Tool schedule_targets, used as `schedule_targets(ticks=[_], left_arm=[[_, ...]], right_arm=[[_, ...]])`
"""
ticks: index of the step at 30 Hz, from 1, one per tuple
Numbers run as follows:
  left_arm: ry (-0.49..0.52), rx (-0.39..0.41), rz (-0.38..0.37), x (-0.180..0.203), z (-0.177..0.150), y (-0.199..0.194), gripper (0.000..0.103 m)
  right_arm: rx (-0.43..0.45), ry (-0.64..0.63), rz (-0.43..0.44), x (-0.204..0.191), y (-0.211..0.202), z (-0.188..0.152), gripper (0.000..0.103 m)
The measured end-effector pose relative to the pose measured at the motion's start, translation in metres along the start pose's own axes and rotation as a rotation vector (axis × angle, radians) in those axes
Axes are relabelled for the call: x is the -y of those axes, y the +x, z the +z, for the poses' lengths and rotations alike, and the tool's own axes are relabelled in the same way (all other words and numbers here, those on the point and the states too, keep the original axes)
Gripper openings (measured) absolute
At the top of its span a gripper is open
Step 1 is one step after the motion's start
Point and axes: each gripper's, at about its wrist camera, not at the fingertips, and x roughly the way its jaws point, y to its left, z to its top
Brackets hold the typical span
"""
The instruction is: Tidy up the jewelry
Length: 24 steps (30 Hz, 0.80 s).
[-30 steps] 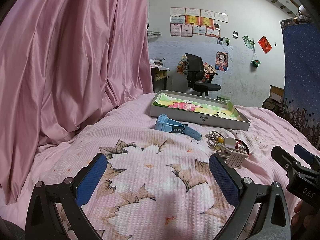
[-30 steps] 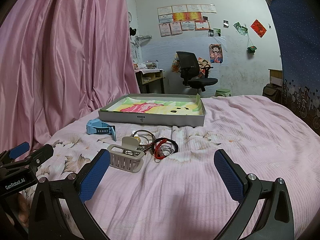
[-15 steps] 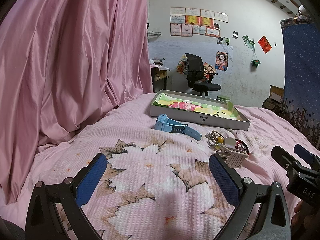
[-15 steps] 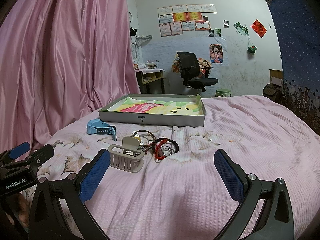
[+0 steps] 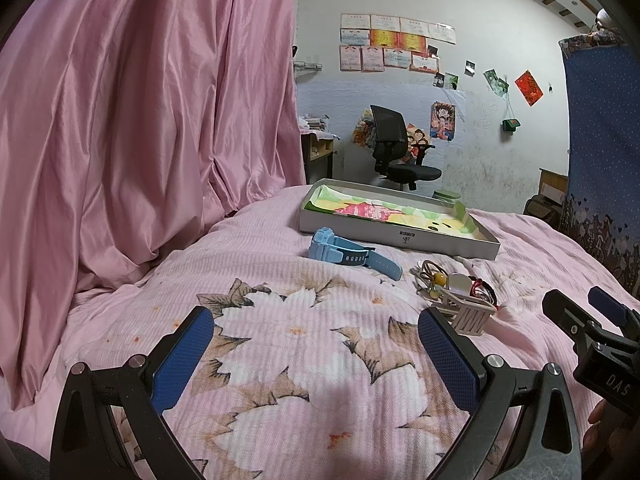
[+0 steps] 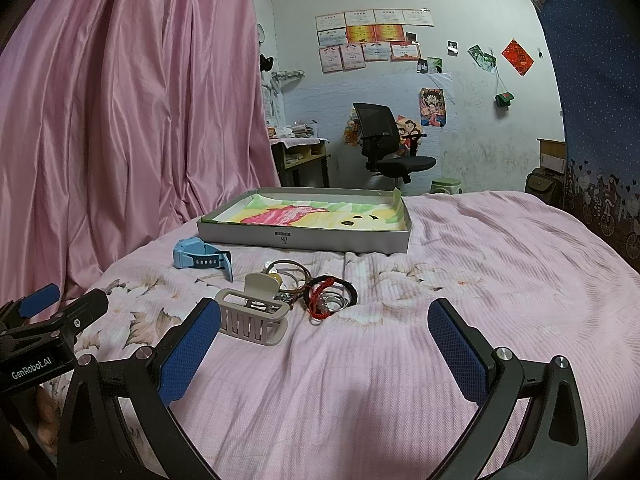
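Both claws, left claw (image 5: pixel 316 356) and right claw (image 6: pixel 324 344), gape low over bedspread (image 6: pixel 460 264)

The hair claw (image 5: pixel 467 312) hides part of the tangled bracelets (image 5: pixel 484 289), too small to count.

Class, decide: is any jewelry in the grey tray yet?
None: the grey tray shows only its colourful paper lining; the blue watch lies outside on the bedspread.

I'm looking into a lived-in home bedroom: a bed (image 6: pixel 480 280) under a pink floral quilt, pink satin curtains (image 6: pixel 140 100), a black office chair (image 6: pixel 380 140) by a cluttered desk (image 6: pixel 300 152), and certificates (image 6: pixel 372 36) and cartoon posters (image 6: pixel 433 107) taped to the white wall.
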Motion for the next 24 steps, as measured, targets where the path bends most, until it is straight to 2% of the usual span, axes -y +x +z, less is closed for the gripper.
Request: schedule_targets(ticks=[4, 13, 19, 24], left_arm=[[-0.001, -0.01, -0.021, 0.002, 0.001, 0.003, 0.103], [-0.011, -0.112, -0.164, 0.013, 0.009, 0.017, 0.103], [0.005, -0.202, -0.265, 0.022, 0.023, 0.038, 0.103], [0.004, -0.286, -0.353, 0.031, 0.033, 0.06, 0.103]], right_arm=[[0.002, 0.001, 0.002, 0.0, 0.0, 0.0, 0.102], [-0.017, 0.031, -0.01, 0.005, 0.003, 0.006, 0.102], [-0.102, 0.023, -0.049, 0.022, 0.021, 0.02, 0.102], [-0.18, -0.004, -0.028, 0.034, 0.042, 0.028, 0.102]])
